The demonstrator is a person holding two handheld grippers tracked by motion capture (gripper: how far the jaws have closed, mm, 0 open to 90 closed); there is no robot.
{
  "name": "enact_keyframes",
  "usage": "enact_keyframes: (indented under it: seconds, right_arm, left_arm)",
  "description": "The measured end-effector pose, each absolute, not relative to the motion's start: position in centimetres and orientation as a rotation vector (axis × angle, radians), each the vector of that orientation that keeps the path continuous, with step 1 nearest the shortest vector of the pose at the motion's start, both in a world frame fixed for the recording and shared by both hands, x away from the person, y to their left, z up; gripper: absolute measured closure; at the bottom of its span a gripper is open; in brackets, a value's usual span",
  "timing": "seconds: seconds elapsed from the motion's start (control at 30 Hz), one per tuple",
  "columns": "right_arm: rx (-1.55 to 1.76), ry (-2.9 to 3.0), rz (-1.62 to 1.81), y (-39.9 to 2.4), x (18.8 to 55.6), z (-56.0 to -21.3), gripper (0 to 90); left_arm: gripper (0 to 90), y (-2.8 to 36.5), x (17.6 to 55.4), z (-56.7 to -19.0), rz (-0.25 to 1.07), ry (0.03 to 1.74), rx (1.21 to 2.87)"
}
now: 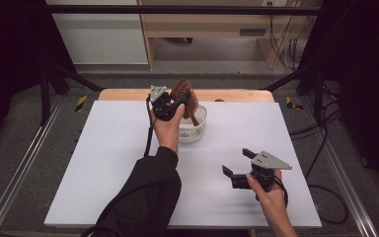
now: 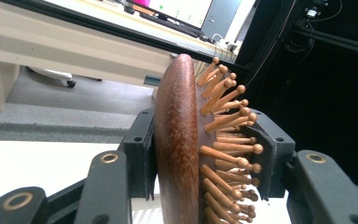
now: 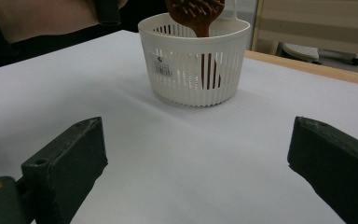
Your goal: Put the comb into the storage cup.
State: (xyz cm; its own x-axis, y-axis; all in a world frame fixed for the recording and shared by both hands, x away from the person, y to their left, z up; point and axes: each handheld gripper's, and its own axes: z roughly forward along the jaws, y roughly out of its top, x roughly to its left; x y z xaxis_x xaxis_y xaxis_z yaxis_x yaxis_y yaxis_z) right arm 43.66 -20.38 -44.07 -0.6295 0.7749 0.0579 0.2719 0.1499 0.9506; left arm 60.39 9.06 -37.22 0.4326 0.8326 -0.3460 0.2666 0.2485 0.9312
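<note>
— What's sitting nearest you right now?

— My right claw, low over the white table. I'm holding it with its jaws spread wide, nothing between them and the bare tabletop showing through the gap. In the right gripper view the two black pads are standing well apart at the bottom corners.

— And beyond that claw?

— Straight ahead of its open jaws, well apart from them, a white slatted basket is standing upright on the table. A brown handle is showing through its slats, and the head of a wooden hairbrush is rising above its rim.

— Who's holding the brush?

— My left claw, farther off, up over the basket. I'm gripping the hairbrush by its head: in the left gripper view one jaw is pressing the smooth rounded back, the other is sitting against the wooden bristle pins, so the head is standing edge-on between them.

— Is the handle touching the basket floor?

— I cannot tell; it's reaching down inside the basket, tilted. Beyond that claw, the table's wooden far edge and then the floor are showing.
</note>
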Motion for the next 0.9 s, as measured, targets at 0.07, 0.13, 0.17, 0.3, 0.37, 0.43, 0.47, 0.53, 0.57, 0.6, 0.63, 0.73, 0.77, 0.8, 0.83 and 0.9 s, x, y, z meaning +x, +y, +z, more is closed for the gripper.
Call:
enact_keyframes:
  seconds: [0.07, 0.13, 0.17, 0.3, 0.37, 0.43, 0.47, 0.53, 0.57, 0.6, 0.63, 0.73, 0.77, 0.8, 0.83, 0.9]
  right_arm:
    - [0.995, 1.985, 1.488, -20.4, 43.7, -44.1, 4.8]
    - [0.996, 1.986, 1.486, -20.3, 43.7, -44.1, 4.8]
    - [0.995, 1.985, 1.486, -20.3, 43.7, -44.1, 4.8]
    - [0.994, 1.988, 1.484, -20.3, 43.7, -44.1, 4.8]
    - [0.994, 1.988, 1.484, -20.3, 43.7, -44.1, 4.7]
    - [0.994, 1.989, 1.484, -20.3, 43.7, -44.1, 4.8]
    - [0.994, 1.989, 1.484, -20.3, 43.7, -44.1, 4.8]
    - [0.997, 1.988, 1.484, -20.3, 43.7, -44.1, 4.7]
    - [0.997, 1.988, 1.485, -20.3, 43.7, -44.1, 4.8]
    - [0.995, 1.988, 1.485, -20.3, 43.7, -44.1, 4.8]
    - [0.995, 1.99, 1.486, -20.3, 43.7, -44.1, 4.7]
    - [0.995, 1.99, 1.486, -20.2, 43.7, -44.1, 4.7]
    - [0.995, 1.99, 1.486, -20.2, 43.7, -44.1, 4.7]
    - [0.996, 1.991, 1.485, -20.2, 43.7, -44.1, 4.7]
    - [0.996, 1.991, 1.485, -20.2, 43.7, -44.1, 4.7]
    - [0.995, 1.991, 1.485, -20.2, 43.7, -44.1, 4.7]
  left_arm:
    - [48.8, 9.4, 60.4, -37.4, 0.514, 1.112, 1.304]
    - [48.6, 9.7, 60.4, -37.5, 0.513, 1.113, 1.304]
    - [48.5, 9.9, 60.4, -37.5, 0.51, 1.113, 1.307]
    - [48.1, 10.3, 60.4, -37.6, 0.504, 1.11, 1.313]
    - [47.9, 10.4, 60.4, -37.7, 0.502, 1.107, 1.315]
    - [47.5, 10.6, 60.4, -37.7, 0.501, 1.104, 1.323]
    - [47.4, 10.6, 60.4, -37.7, 0.501, 1.104, 1.323]
    - [47.2, 10.9, 60.4, -37.8, 0.495, 1.101, 1.327]
    - [47.1, 10.9, 60.4, -37.8, 0.495, 1.101, 1.327]
    - [47.1, 11.1, 60.4, -37.8, 0.489, 1.104, 1.325]
    - [47.0, 11.2, 60.4, -37.9, 0.488, 1.105, 1.326]
    - [46.8, 11.4, 60.4, -38.0, 0.486, 1.101, 1.331]
    - [46.7, 11.4, 60.4, -38.0, 0.486, 1.101, 1.331]
    - [46.6, 11.5, 60.4, -38.0, 0.483, 1.102, 1.331]
    - [46.5, 11.5, 60.4, -38.0, 0.483, 1.102, 1.331]
    - [46.3, 11.6, 60.5, -38.1, 0.48, 1.102, 1.332]
